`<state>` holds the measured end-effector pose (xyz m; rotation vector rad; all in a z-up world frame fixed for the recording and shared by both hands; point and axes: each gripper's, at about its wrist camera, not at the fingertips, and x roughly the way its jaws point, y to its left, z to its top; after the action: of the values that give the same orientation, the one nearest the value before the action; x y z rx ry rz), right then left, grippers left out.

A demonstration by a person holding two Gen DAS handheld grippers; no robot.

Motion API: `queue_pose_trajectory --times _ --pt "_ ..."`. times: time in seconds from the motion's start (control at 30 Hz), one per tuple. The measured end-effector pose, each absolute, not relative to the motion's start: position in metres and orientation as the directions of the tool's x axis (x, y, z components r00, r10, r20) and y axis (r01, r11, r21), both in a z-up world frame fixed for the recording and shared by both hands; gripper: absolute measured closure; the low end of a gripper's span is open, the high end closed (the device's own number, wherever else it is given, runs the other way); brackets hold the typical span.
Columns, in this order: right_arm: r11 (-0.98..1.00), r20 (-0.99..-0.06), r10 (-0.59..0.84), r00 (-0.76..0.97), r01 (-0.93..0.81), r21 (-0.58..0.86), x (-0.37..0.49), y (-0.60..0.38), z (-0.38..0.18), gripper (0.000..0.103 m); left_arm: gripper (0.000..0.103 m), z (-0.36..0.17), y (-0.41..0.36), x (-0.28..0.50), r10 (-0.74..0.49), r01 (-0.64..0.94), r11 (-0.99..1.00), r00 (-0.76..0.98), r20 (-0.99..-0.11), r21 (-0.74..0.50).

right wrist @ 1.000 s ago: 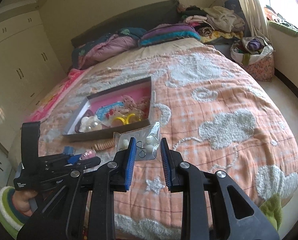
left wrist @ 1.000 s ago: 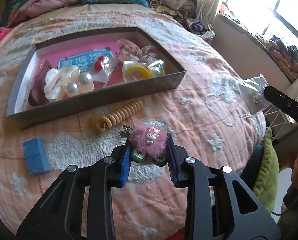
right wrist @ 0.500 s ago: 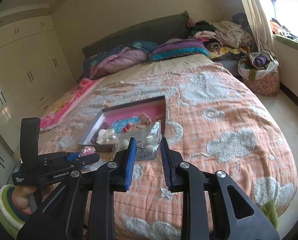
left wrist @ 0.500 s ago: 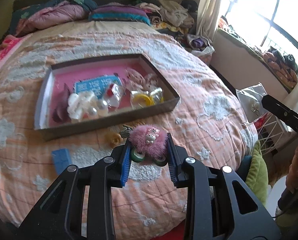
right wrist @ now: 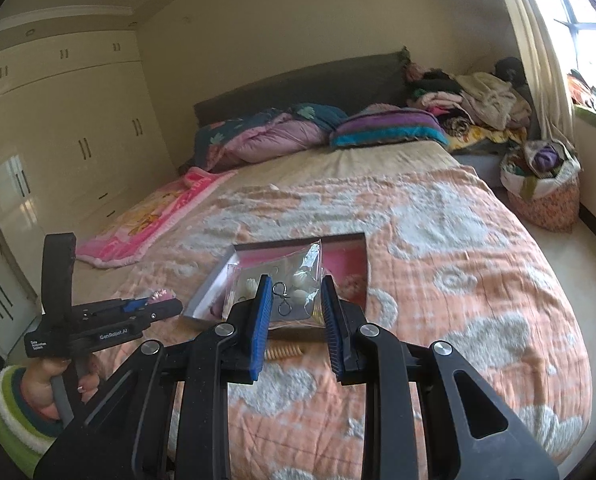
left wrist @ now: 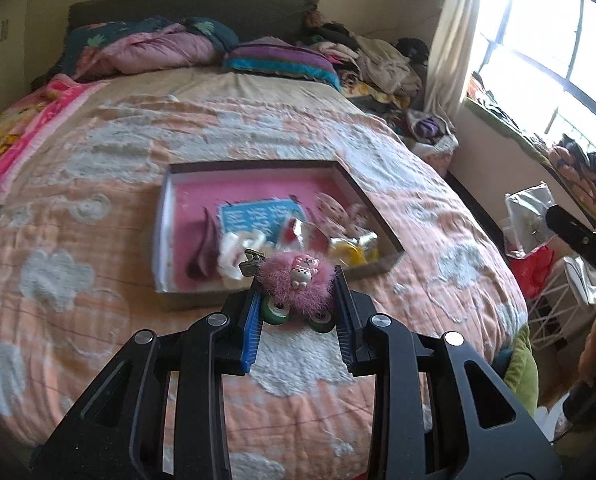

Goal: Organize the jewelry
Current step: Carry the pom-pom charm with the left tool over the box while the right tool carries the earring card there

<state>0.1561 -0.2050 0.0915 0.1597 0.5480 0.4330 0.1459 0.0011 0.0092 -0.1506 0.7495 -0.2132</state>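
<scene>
1. Both claws have risen well above the bed since a second ago; the box [left wrist: 362, 190] now looks smaller and lies farther below and ahead of my left claw [left wrist: 297, 304].
2. My left claw is clenched on the pink fuzzy hair clip [left wrist: 296, 282], its metal clasp sticking out up and to the left past the blue pads.
3. My right claw [right wrist: 294, 308] is clamped on a clear packet of earrings [right wrist: 294, 284], held upright between the pads, in front of the box [right wrist: 348, 240] as that camera sees it.
4. Pink-lined and open-topped, the box rests on the orange quilt [left wrist: 98, 240], with a blue card, white clips and yellow bangles already inside.
5. What matters for the drop, I judge: the box lies straight ahead of and below the left claw, long axis running left to right, and the left claw looks the nearer one.
6. A beaded bracelet [right wrist: 284, 351] lies on the quilt just short of the box's near wall.
</scene>
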Motion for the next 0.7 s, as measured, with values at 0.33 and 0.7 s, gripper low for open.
queue_pose_trajectory --times 0.33,0.7 --pt "0.88 -0.429 0.474 0.768 -0.411 0.237 0.176 -0.183 0.117 0.079 0.08 0.025 0.02 0.158 -0.216 0.108 0.973 0.74 -0.637 -0.205" --pt "0.886 -0.419 0.463 0.781 -0.404 0.227 0.2 -0.18 0.132 0.079 0.08 0.052 0.02 0.176 -0.21 0.13 0.976 0.768 -0.605 -0.173"
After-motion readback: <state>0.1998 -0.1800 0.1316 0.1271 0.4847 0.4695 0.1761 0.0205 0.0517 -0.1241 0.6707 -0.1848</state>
